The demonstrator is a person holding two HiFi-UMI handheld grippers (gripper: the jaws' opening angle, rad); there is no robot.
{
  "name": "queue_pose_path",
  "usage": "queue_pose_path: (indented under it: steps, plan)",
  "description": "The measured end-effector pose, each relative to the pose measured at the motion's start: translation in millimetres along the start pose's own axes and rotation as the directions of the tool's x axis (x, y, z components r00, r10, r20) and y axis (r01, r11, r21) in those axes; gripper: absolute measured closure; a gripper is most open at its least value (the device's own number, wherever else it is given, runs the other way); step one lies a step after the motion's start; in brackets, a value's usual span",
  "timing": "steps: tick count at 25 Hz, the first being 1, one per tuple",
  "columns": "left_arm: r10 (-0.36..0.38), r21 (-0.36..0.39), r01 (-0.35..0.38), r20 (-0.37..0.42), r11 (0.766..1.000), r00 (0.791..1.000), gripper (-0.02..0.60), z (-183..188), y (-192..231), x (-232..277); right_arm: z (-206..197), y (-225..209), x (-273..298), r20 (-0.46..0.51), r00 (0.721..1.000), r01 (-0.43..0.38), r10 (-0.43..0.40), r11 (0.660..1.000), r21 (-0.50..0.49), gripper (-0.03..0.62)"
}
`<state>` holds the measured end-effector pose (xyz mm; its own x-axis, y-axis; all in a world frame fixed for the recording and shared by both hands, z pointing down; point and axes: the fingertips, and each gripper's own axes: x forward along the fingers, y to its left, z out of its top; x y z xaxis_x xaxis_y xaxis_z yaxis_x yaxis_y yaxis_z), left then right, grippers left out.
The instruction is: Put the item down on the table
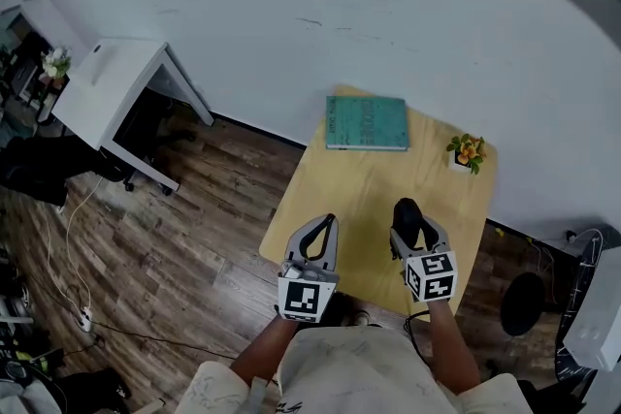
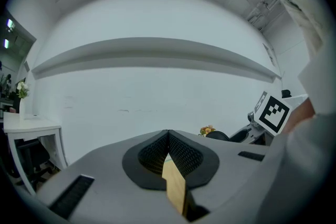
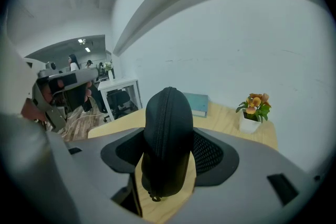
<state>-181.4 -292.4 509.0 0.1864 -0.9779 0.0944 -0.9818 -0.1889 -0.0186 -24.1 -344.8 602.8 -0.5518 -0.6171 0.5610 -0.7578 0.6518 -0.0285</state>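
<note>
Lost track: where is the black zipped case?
Head view: the case sits in the right gripper, over the wooden table's near right, before the potted flowers.

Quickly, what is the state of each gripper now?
Left gripper: closed, nothing between its jaws.
Right gripper: closed on a black zipped case.

Tabletop (image 1: 364, 194): the middle is bare wood, open from the near edge to the far row.
Far edge, left: teal book (image 1: 366, 123), flat, by the wall (image 1: 408, 24).
Far right corner: potted flower (image 1: 467, 152), upright; a bare gap separates it from the book.
Near edge: left hand-held gripper (image 1: 327, 222) and right hand-held gripper (image 1: 408, 218), with a clear lane between them.
Left side: open floor (image 1: 194, 208).
</note>
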Motion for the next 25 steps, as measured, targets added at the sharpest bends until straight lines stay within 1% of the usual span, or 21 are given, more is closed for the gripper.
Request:
queue_pose_path:
  steps: [3, 7, 10, 12, 14, 17, 19, 22, 25]
  plan:
    - [0.018, 0.011, -0.019, 0.013, 1.0, 1.0, 0.574, 0.3, 8.5, -2.1, -11.0, 5.9, 11.2, -0.054, 0.999, -0.008, 0.007, 1.0, -0.02, 0.309]
    - [0.037, -0.015, -0.037, -0.018, 0.999, 0.999, 0.574, -8.5, 13.6, -3.5, -21.9, 8.9, 23.8, -0.102, 0.995, -0.009, 0.003, 0.999, -0.051, 0.309]
    - [0.045, -0.004, -0.045, 0.004, 0.999, 0.999, 0.574, -7.1, 15.4, -3.0, -35.3, 10.2, 34.2, -0.156, 0.988, -0.015, 0.004, 0.998, -0.069, 0.309]
    - [0.051, -0.023, -0.051, -0.023, 0.998, 0.998, 0.574, -13.1, 15.5, -5.8, -45.0, 12.0, 40.5, -0.19, 0.982, -0.018, 0.001, 0.996, -0.083, 0.309]
    - [0.056, -0.034, -0.057, -0.042, 0.998, 0.998, 0.574, -17.4, 15.9, -8.1, -50.9, 14.0, 45.4, -0.207, 0.978, -0.019, -0.001, 0.996, -0.092, 0.309]
    - [0.063, -0.028, -0.064, -0.026, 0.998, 0.998, 0.574, -16.1, 17.3, -7.3, -52.0, 16.3, 52.7, -0.214, 0.977, -0.028, 0.007, 0.995, -0.094, 0.309]
    - [0.068, -0.036, -0.07, -0.034, 0.997, 0.997, 0.574, -18.2, 16.9, -7.6, -53.1, 18.6, 57.9, -0.224, 0.974, -0.041, 0.018, 0.994, -0.099, 0.309]
    - [0.067, -0.038, -0.069, -0.039, 0.997, 0.997, 0.574, -20.4, 13.5, -7.5, -57.9, 22.2, 66.4, -0.259, 0.965, -0.067, 0.036, 0.991, -0.114, 0.309]
    - [0.069, -0.045, -0.071, -0.04, 0.996, 0.997, 0.574, -22.3, 11.8, -7.9, -67.5, 25.8, 75.4, -0.314, 0.948, -0.095, 0.049, 0.987, -0.132, 0.31]
